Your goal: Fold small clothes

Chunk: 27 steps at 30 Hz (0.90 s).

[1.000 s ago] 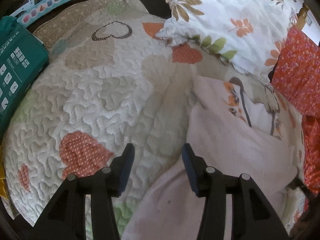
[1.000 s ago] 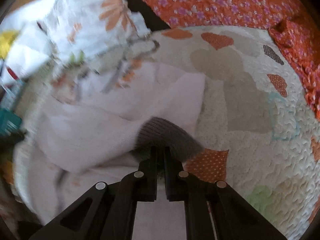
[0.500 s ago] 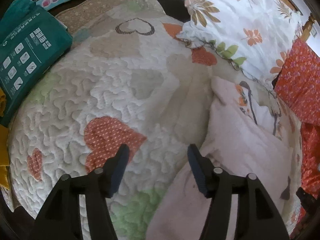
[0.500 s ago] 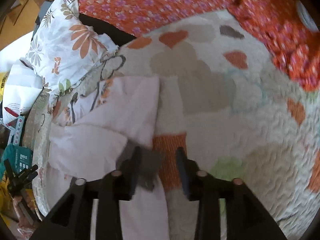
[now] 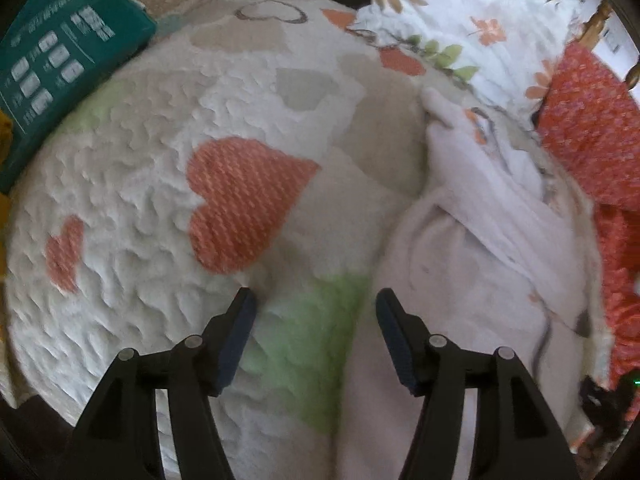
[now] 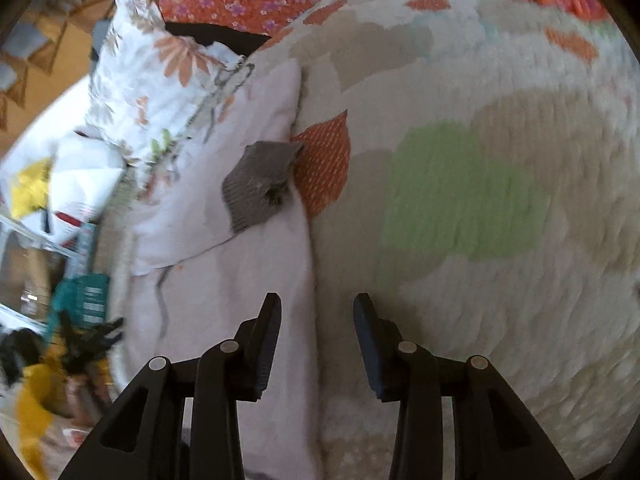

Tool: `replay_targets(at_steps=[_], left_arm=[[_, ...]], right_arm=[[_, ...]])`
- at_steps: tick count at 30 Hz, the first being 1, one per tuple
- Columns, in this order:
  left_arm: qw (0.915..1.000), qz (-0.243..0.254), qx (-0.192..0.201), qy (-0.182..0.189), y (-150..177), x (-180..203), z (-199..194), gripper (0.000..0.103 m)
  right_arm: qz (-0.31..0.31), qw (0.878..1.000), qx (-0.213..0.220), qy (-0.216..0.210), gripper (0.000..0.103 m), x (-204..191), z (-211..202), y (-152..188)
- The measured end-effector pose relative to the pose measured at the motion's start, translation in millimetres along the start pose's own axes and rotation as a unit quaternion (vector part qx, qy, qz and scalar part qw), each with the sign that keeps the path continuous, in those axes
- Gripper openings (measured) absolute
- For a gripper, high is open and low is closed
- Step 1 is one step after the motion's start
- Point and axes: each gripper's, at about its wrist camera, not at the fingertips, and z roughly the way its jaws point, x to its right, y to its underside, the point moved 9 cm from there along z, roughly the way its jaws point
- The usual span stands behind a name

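- My left gripper hangs with its jaws spread wide, gripping nothing, above the quilt; the pale pink garment lies just to its right.
- That garment looks partly folded, one layer lapped over another (the blur makes me unsure how neatly), so more folds remain.
- My right gripper is likewise released and empty, straddling the garment's right edge, with a grey cuff lying on the fabric ahead.

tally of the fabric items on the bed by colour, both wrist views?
Pale pink: 1, garment with grey cuff
White floral: 1, pillow
Orange floral: 1, cloth
Cream with hearts: 1, quilt
Total: 4
Both tongs, left and right, are open and hold nothing.
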Motion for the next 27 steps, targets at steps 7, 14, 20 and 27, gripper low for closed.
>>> replay_targets(at_steps=[7,14,20,27], left_arm=[[0.9996,0.015,0.016,0.016,43,22,-11,0.061],[0.9974,0.009,0.008,0.071,93,40,-20,0.061],[0.9947,-0.024,-0.001,0.1,125,36,-25,0.048],[0.9896,-0.065,-0.014,0.128,144,31,-25,0.042]], right_arm=[[0.034,0.993,-0.016,-0.109,0.041,-8,3,35],[0.039,0.986,-0.041,-0.159,0.041,-16,6,57],[0.028,0.982,-0.063,-0.177,0.041,-25,10,76],[0.02,0.98,-0.078,-0.182,0.041,-34,17,91]])
